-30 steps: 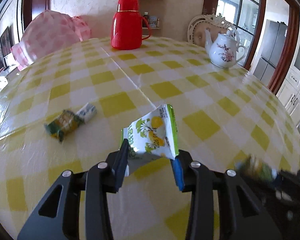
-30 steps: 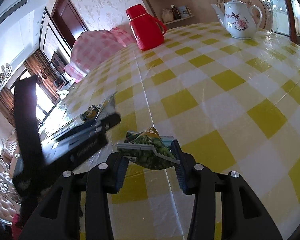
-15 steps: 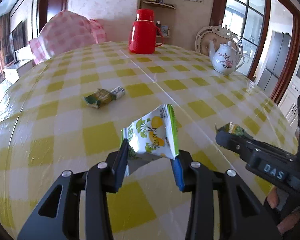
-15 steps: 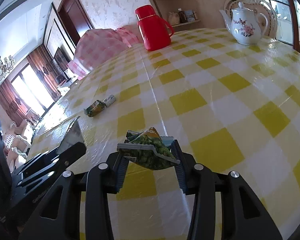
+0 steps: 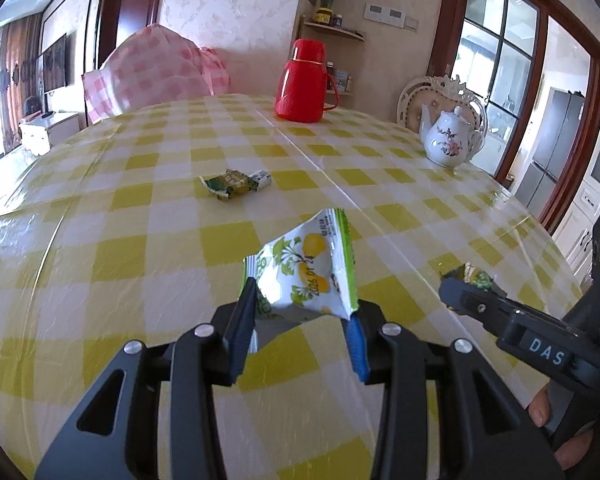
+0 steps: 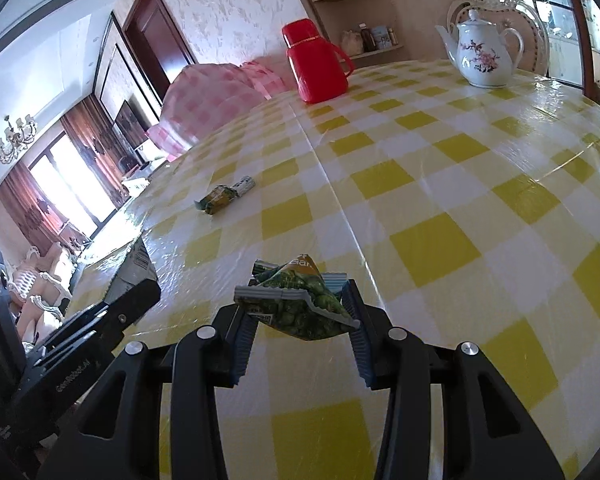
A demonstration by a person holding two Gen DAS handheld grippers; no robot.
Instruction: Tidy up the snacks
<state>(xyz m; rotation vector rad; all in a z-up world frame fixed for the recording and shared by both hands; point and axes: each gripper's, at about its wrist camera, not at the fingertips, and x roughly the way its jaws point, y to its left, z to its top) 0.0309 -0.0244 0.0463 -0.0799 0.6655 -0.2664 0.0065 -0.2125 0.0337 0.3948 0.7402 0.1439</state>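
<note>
My left gripper (image 5: 300,312) is shut on a white and green snack packet with a lemon print (image 5: 308,268), held above the table. My right gripper (image 6: 298,316) is shut on a crumpled dark green snack packet (image 6: 300,304), also off the table. Each gripper shows in the other's view: the right gripper (image 5: 456,284) at the right edge, the left gripper (image 6: 140,292) at the lower left. Two small snacks lie together further out on the table: a green-yellow packet (image 5: 230,184) (image 6: 216,200) and a white one (image 5: 262,178) (image 6: 244,186).
The round table has a yellow and white checked cloth (image 5: 140,248) under clear plastic. A red thermos jug (image 5: 304,82) (image 6: 318,62) stands at the far side and a white flowered teapot (image 5: 448,144) (image 6: 482,54) at the far right. Chairs stand behind the table.
Both grippers have drawn back from the table's middle with their packets still held. The two small snacks on the table now lie further off. The right gripper has come into the left view.
</note>
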